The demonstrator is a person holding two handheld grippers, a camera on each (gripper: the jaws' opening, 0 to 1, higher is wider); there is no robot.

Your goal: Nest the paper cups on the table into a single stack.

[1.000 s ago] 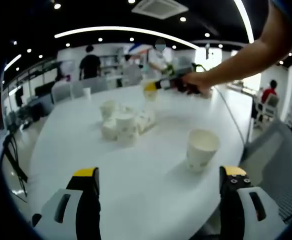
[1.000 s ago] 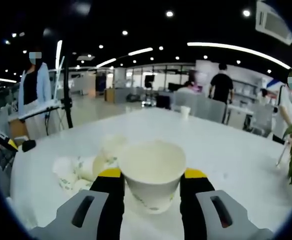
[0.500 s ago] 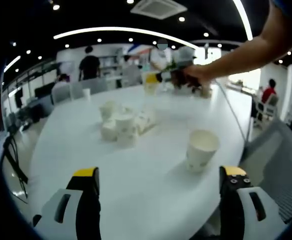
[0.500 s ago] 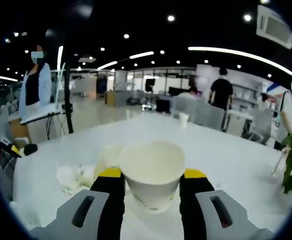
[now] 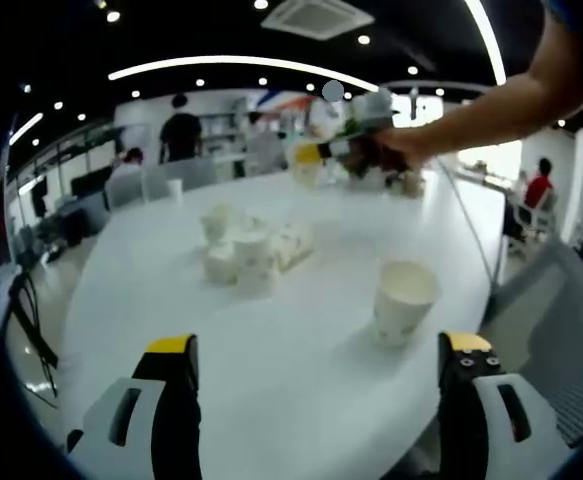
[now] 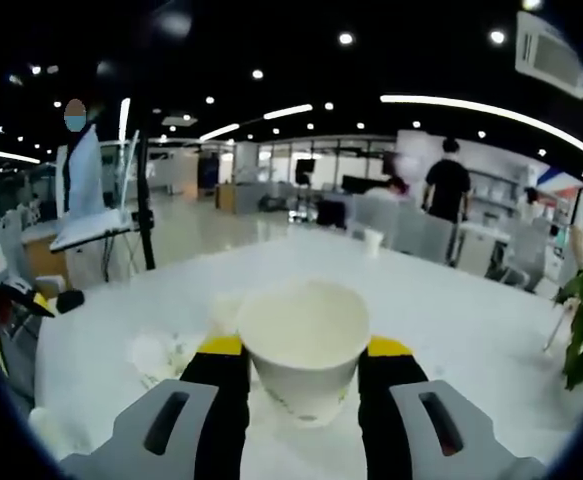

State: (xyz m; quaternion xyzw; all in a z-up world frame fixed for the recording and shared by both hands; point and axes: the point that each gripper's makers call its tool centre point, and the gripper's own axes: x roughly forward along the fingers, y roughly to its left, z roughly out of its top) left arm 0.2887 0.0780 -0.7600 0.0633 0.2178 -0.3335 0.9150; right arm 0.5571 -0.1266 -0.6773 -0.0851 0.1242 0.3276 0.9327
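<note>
Left gripper view: the left gripper point(image 5: 316, 395) hangs low over the near edge of the bench point(image 5: 171, 300), jaws wide apart and empty. A loose pile of cups point(image 5: 246, 250) lies mid-bench; one upright cup point(image 5: 402, 300) stands near the right edge. Across the bench, a bare outstretched arm point(image 5: 491, 105) carries the right gripper point(image 6: 301, 385), clamped on a cup point(image 6: 303, 345). To nest cleanly, I'd keep that cup upright, centre it over the upright cup's mouth, and lower straight.

White table point(image 5: 271, 340); one upright paper cup point(image 5: 401, 300); cluster of cups point(image 5: 246, 250).
</note>
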